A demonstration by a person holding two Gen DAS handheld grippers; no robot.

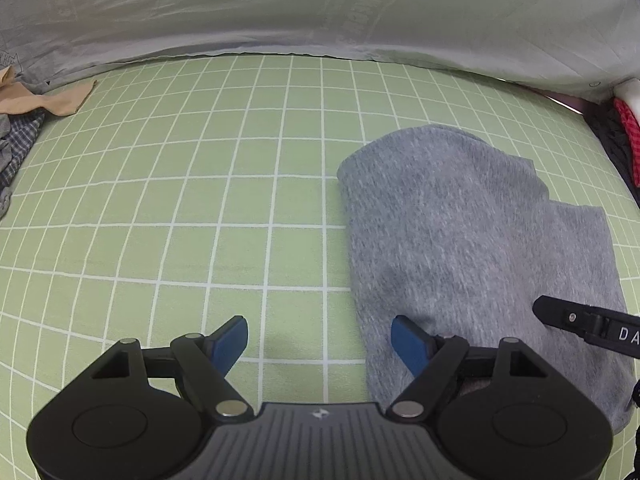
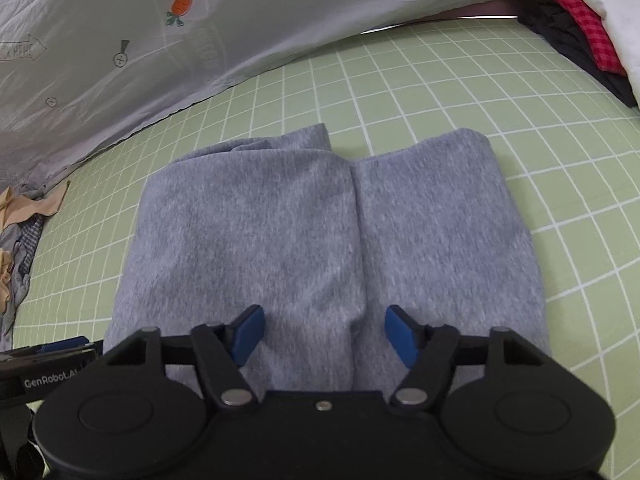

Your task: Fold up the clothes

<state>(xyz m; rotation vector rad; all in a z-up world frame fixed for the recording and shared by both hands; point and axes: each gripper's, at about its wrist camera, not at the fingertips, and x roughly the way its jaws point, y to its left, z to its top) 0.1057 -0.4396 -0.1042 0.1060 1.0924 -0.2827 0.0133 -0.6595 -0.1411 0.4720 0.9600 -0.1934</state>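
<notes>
Green gridded mat (image 1: 200, 200) w/ white lines covers the work surface; a pale grey sheet (image 1: 320, 12) w/ carrot print hangs along the far edge, its hem meeting the mat. Left gripper (image 1: 319, 344) is spread wide, nothing between its blue pads (image 1: 230, 344), hovering over bare mat just off the left edge of the grey garment (image 1: 472, 248); its right pad sits at or over that edge, contact can't be told. Ahead and to the left of it is a wide stretch of uncovered mat, up to a heap of tan and checked clothes (image 1: 24, 120) at far left. Right gripper (image 2: 324, 336) is also spread open, gripping nothing, over the near end of the grey garment (image 2: 320, 232), one pad either side of a lengthwise crease running away from it. Garment lies flat-ish, folded into two long lobes side by side, far ends rounded and a notch between them; left edge ragged at the far corner, right edge smooth. Bare mat shows beyond the garment's far end and to the right of it. Dark and red-checked clothes (image 2: 576, 28) are stacked at the far right corner, well apart from the garment. In left wrist view the right gripper's finger tip (image 1: 576, 320) rests over the garment's near right part.
</notes>
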